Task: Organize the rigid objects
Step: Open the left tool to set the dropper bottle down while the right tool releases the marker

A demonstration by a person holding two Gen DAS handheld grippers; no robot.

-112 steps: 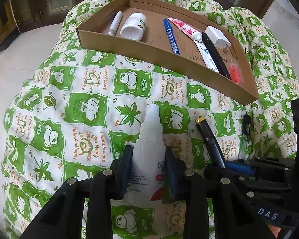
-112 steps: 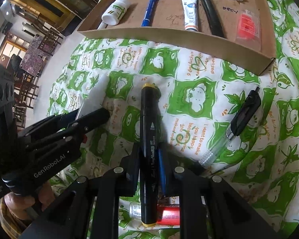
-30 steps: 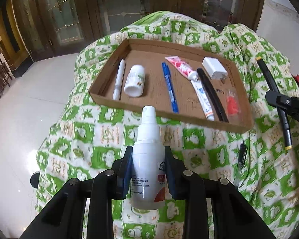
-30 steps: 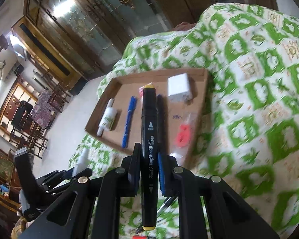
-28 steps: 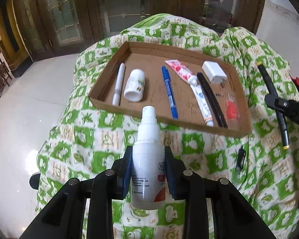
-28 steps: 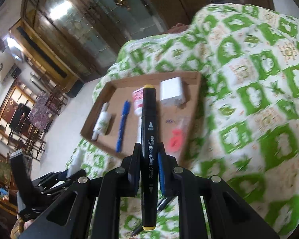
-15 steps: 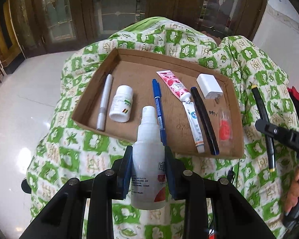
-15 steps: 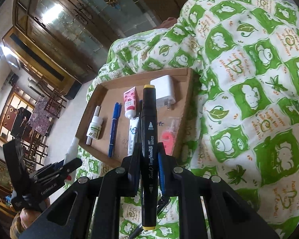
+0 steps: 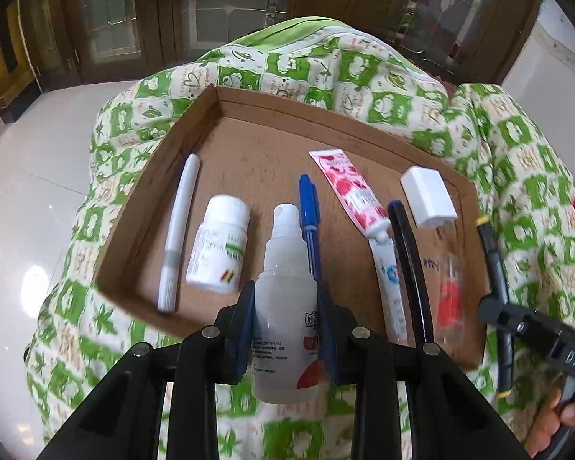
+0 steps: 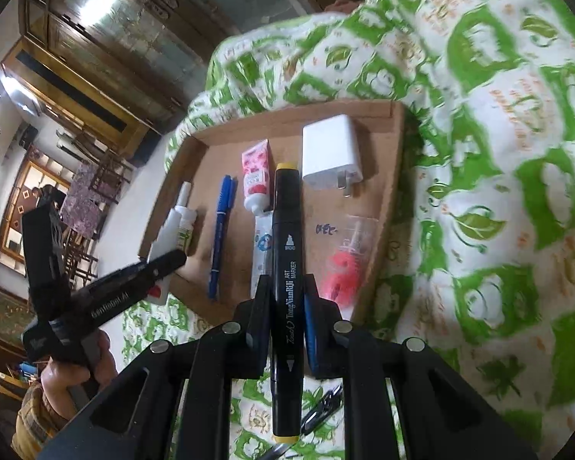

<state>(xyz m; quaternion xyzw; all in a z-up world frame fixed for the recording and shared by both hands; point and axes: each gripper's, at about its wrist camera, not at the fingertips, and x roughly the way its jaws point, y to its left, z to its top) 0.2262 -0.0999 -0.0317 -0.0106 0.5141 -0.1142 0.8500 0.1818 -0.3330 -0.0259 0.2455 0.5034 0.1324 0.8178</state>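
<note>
My left gripper is shut on a white spray bottle, held over the near wall of the cardboard tray, nozzle pointing between a white pill bottle and a blue pen. My right gripper is shut on a black art marker with yellow ends, hanging over the tray's right half above a black pen and a tube. The other gripper with the marker shows at right in the left wrist view.
The tray also holds a white pen, a pink tube, a white charger and a red item in a clear pouch. A green-and-white patterned cloth covers the surface. A dark pen lies on the cloth. A hand holds the left gripper.
Both grippers have moved forward toward the tray with their loads; the tray now looks larger and closer. The spray bottle's nozzle now overlaps the tray floor. Grips are unchanged.
</note>
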